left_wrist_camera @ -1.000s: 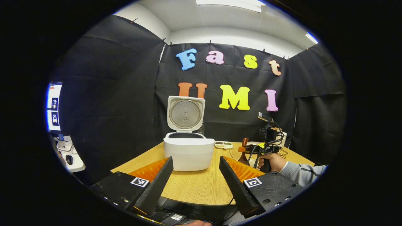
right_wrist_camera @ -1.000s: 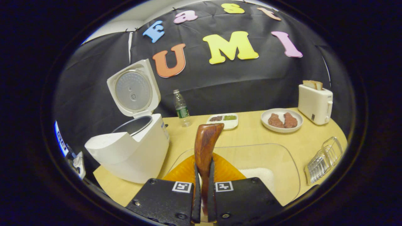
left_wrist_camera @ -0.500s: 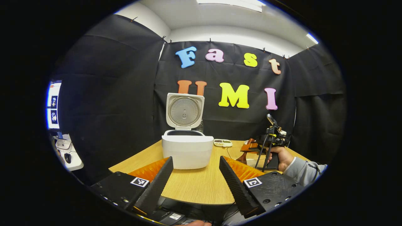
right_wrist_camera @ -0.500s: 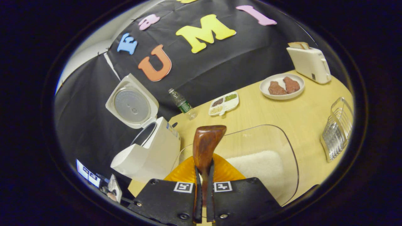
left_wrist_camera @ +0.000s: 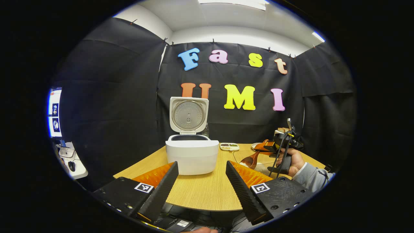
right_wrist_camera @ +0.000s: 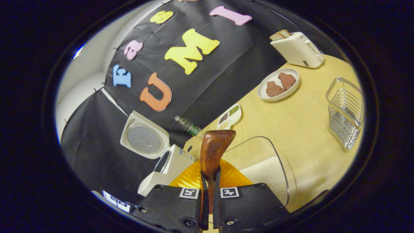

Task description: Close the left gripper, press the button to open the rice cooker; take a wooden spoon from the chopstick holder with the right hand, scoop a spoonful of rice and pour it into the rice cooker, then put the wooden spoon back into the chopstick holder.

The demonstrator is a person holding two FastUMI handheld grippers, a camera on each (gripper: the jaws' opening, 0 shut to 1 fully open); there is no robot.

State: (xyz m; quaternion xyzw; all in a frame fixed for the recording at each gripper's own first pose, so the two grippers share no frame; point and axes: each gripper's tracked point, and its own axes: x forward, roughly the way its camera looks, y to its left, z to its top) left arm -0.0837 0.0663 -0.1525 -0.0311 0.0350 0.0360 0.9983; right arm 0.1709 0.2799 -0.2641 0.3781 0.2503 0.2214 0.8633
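- Jaws of the right gripper point(right_wrist_camera: 209, 207) are clamped together on the handle of the wooden spoon point(right_wrist_camera: 213, 152), whose bowl sticks up toward twelve o'clock in the right gripper view.
- Left gripper point(left_wrist_camera: 202, 184) has its jaws spread wide apart with nothing between them, low over the near edge of the wooden table point(left_wrist_camera: 200, 194).
- Straight ahead at twelve o'clock in the left gripper view stands the white rice cooker point(left_wrist_camera: 192, 157), its lid point(left_wrist_camera: 188, 115) raised upright and the dark inner pot rim showing.
- At three o'clock in that view a hand point(left_wrist_camera: 291, 160) in a grey sleeve holds the right gripper point(left_wrist_camera: 275, 147), the spoon point(left_wrist_camera: 250, 159) slanting down from it with its bowl over the clear rice container point(left_wrist_camera: 258, 158).
- In the right gripper view, tilted hard, the clear container point(right_wrist_camera: 268, 168) lies just beyond the fingers with white rice point(right_wrist_camera: 265, 173) heaped in it.
- Rice cooker point(right_wrist_camera: 168, 168) sits at nine o'clock of the spoon.
- A wire chopstick holder point(right_wrist_camera: 346, 111) stands at two to three o'clock near the table's edge.
- A plate with two brown pieces point(right_wrist_camera: 278, 84), a white toaster point(right_wrist_camera: 297, 50), a small divided dish point(right_wrist_camera: 229, 116) and a plastic bottle point(right_wrist_camera: 188, 125) lie toward the black wall.
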